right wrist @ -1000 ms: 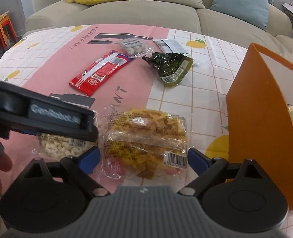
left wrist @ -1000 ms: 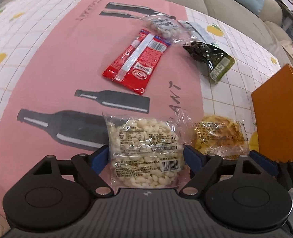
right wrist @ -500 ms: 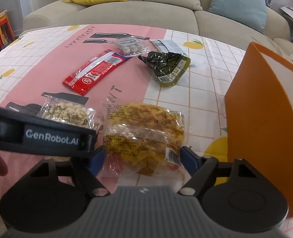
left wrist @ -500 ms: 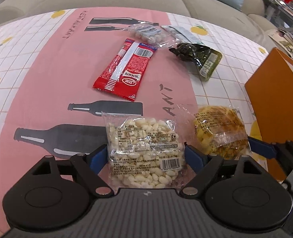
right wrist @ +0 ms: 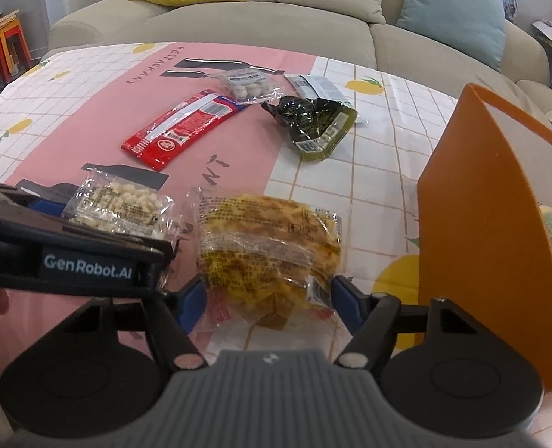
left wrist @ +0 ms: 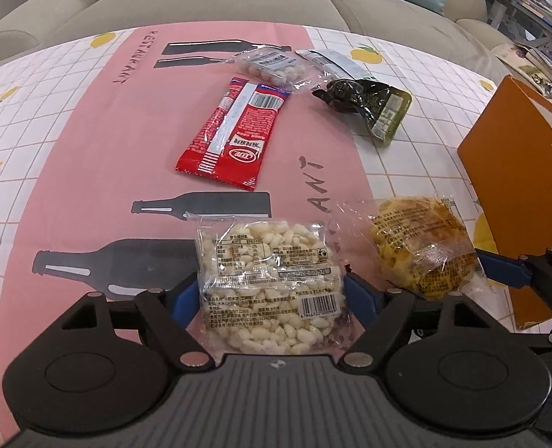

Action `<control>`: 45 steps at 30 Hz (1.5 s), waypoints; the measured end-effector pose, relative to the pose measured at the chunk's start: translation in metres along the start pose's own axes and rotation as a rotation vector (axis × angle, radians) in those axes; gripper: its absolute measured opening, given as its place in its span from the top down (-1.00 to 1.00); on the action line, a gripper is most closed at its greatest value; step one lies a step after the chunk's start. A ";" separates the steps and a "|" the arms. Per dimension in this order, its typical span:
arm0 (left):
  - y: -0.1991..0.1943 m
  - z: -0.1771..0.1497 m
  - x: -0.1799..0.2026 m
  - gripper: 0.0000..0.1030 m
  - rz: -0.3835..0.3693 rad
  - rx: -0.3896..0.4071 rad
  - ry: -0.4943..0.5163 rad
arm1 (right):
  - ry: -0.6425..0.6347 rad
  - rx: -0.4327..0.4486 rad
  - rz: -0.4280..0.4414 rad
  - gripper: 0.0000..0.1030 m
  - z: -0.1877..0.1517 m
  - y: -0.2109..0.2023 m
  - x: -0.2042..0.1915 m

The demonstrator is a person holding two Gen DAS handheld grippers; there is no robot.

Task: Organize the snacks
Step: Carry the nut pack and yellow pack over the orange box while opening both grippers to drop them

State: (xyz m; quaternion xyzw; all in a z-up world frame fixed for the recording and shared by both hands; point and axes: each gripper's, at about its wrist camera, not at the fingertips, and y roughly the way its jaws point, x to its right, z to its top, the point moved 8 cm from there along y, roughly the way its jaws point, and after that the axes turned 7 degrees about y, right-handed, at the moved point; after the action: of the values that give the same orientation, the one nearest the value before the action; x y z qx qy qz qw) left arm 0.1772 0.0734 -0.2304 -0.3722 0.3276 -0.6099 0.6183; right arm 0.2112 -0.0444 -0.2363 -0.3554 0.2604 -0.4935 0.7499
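Observation:
A clear pack of white puffed snack (left wrist: 268, 280) sits between my left gripper's (left wrist: 272, 298) blue pads, which are shut on its sides. It shows again in the right wrist view (right wrist: 119, 205), behind the left gripper's black body (right wrist: 70, 257). My right gripper (right wrist: 268, 298) is closing its jaws on a clear pack of yellow snack (right wrist: 268, 246). Both pads touch the wrapper, which bulges between them. From the left wrist view that yellow pack (left wrist: 421, 246) looks bunched up beside the right gripper's finger (left wrist: 500, 267).
An orange box (right wrist: 474, 242) stands close on the right with more packets behind it. Farther back on the tablecloth lie a red packet (left wrist: 235, 134), a dark green pack (left wrist: 369, 104), a clear bag of white sweets (left wrist: 272, 65) and a silver sachet (left wrist: 332, 59). A sofa runs behind the table.
The right gripper's jaws have drawn in until they squeeze the yellow pack. The left gripper has rolled slightly, and the white pack has stayed fixed between its pads.

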 end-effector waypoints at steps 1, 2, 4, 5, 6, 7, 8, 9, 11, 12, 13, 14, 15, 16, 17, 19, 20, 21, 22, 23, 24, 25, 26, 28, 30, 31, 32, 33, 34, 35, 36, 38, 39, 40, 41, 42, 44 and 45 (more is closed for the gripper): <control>-0.001 0.000 -0.001 -0.77 0.003 0.000 -0.003 | -0.006 0.000 -0.001 -0.29 0.000 -0.001 0.000; -0.002 -0.001 -0.002 -0.77 0.010 -0.001 -0.007 | -0.009 -0.001 -0.002 -0.27 0.000 -0.001 0.000; -0.007 0.000 -0.004 -0.77 0.017 0.007 -0.017 | -0.007 -0.002 0.003 -0.23 0.001 -0.003 -0.001; -0.009 0.000 -0.005 -0.77 0.013 0.011 -0.024 | -0.005 -0.002 0.005 -0.19 0.002 -0.004 -0.001; -0.012 0.001 -0.007 -0.77 0.008 0.012 -0.034 | -0.005 0.000 0.006 -0.17 0.003 -0.006 -0.001; -0.014 0.001 -0.008 -0.77 0.005 0.009 -0.045 | -0.003 0.004 0.009 -0.16 0.004 -0.008 -0.002; -0.016 0.002 -0.010 -0.77 0.004 0.006 -0.056 | -0.003 0.008 0.014 -0.13 0.005 -0.010 -0.002; -0.019 0.002 -0.012 -0.77 0.007 0.002 -0.065 | -0.005 0.012 0.017 -0.11 0.005 -0.012 -0.003; -0.024 0.003 -0.015 -0.77 0.012 0.001 -0.078 | -0.011 0.015 0.019 -0.09 0.006 -0.017 -0.005; -0.027 0.004 -0.016 -0.77 0.009 0.006 -0.084 | -0.013 0.020 0.016 -0.09 0.006 -0.020 -0.005; -0.031 0.005 -0.016 -0.77 0.005 0.011 -0.092 | -0.015 0.024 0.015 -0.08 0.006 -0.023 -0.005; -0.035 0.006 -0.017 -0.77 0.002 0.016 -0.099 | -0.014 0.030 0.015 -0.08 0.006 -0.028 -0.005; -0.039 0.007 -0.018 -0.77 -0.001 0.022 -0.106 | -0.012 0.035 0.016 -0.08 0.006 -0.032 -0.004; -0.042 0.008 -0.018 -0.77 -0.003 0.029 -0.114 | -0.010 0.042 0.016 -0.08 0.006 -0.037 -0.003; -0.046 0.010 -0.019 -0.77 -0.006 0.034 -0.123 | -0.009 0.051 0.015 -0.08 0.007 -0.043 -0.003; -0.055 0.013 -0.020 -0.77 -0.018 0.050 -0.142 | -0.010 0.066 0.014 -0.08 0.008 -0.053 -0.001; -0.059 0.015 -0.020 -0.77 -0.023 0.056 -0.149 | -0.010 0.076 0.015 -0.08 0.009 -0.060 -0.001; -0.064 0.017 -0.020 -0.77 -0.026 0.062 -0.154 | -0.009 0.085 0.017 -0.08 0.010 -0.065 0.000; -0.069 0.019 -0.019 -0.77 -0.028 0.068 -0.155 | -0.008 0.095 0.019 -0.08 0.011 -0.070 0.000; -0.074 0.020 -0.018 -0.77 -0.027 0.072 -0.153 | -0.005 0.105 0.023 -0.08 0.012 -0.077 0.000; -0.079 0.022 -0.017 -0.77 -0.025 0.076 -0.149 | -0.002 0.113 0.027 -0.08 0.014 -0.082 0.000; -0.083 0.023 -0.015 -0.77 -0.025 0.080 -0.147 | 0.001 0.120 0.034 -0.08 0.015 -0.088 0.000; -0.088 0.024 -0.014 -0.77 -0.026 0.087 -0.146 | 0.005 0.127 0.043 -0.08 0.016 -0.094 0.000; -0.100 0.027 -0.009 -0.77 -0.028 0.102 -0.136 | 0.010 0.136 0.053 -0.07 0.018 -0.105 0.000; -0.111 0.031 -0.003 -0.77 -0.029 0.121 -0.116 | 0.015 0.149 0.048 -0.07 0.020 -0.118 0.003; -0.117 0.034 0.001 -0.77 -0.031 0.132 -0.106 | 0.018 0.159 0.043 -0.07 0.022 -0.124 0.005; -0.122 0.036 0.005 -0.77 -0.035 0.141 -0.096 | 0.023 0.170 0.040 -0.07 0.022 -0.131 0.008; -0.128 0.039 0.010 -0.77 -0.042 0.151 -0.084 | 0.030 0.179 0.040 -0.07 0.023 -0.136 0.011; -0.132 0.041 0.014 -0.77 -0.048 0.158 -0.076 | 0.039 0.186 0.041 -0.07 0.025 -0.142 0.015; -0.137 0.044 0.020 -0.77 -0.056 0.164 -0.068 | 0.051 0.192 0.042 -0.07 0.026 -0.149 0.020; -0.142 0.046 0.026 -0.77 -0.067 0.172 -0.056 | 0.061 0.196 0.040 -0.07 0.027 -0.153 0.026; -0.149 0.050 0.039 -0.77 -0.088 0.180 -0.034 | 0.078 0.205 0.027 -0.07 0.029 -0.164 0.039; -0.151 0.052 0.046 -0.77 -0.099 0.182 -0.022 | 0.084 0.208 0.019 -0.07 0.030 -0.169 0.046; -0.153 0.055 0.053 -0.77 -0.110 0.184 -0.007 | 0.088 0.211 0.011 -0.07 0.031 -0.173 0.054; -0.154 0.056 0.061 -0.77 -0.117 0.185 0.007 | 0.091 0.213 -0.001 -0.07 0.031 -0.178 0.063; -0.156 0.058 0.069 -0.77 -0.125 0.186 0.027 | 0.094 0.213 -0.012 -0.07 0.031 -0.182 0.071; -0.159 0.061 0.086 -0.77 -0.143 0.188 0.065 | 0.093 0.211 -0.038 -0.07 0.032 -0.190 0.089; -0.160 0.062 0.095 -0.77 -0.156 0.188 0.081 | 0.094 0.209 -0.049 -0.07 0.032 -0.194 0.098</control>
State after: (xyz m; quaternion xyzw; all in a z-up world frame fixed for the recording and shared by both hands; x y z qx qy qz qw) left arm 0.1529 -0.0139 -0.0565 -0.3120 0.2638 -0.6987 0.5873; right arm 0.1641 -0.1767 -0.0672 -0.2581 0.2335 -0.5524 0.7574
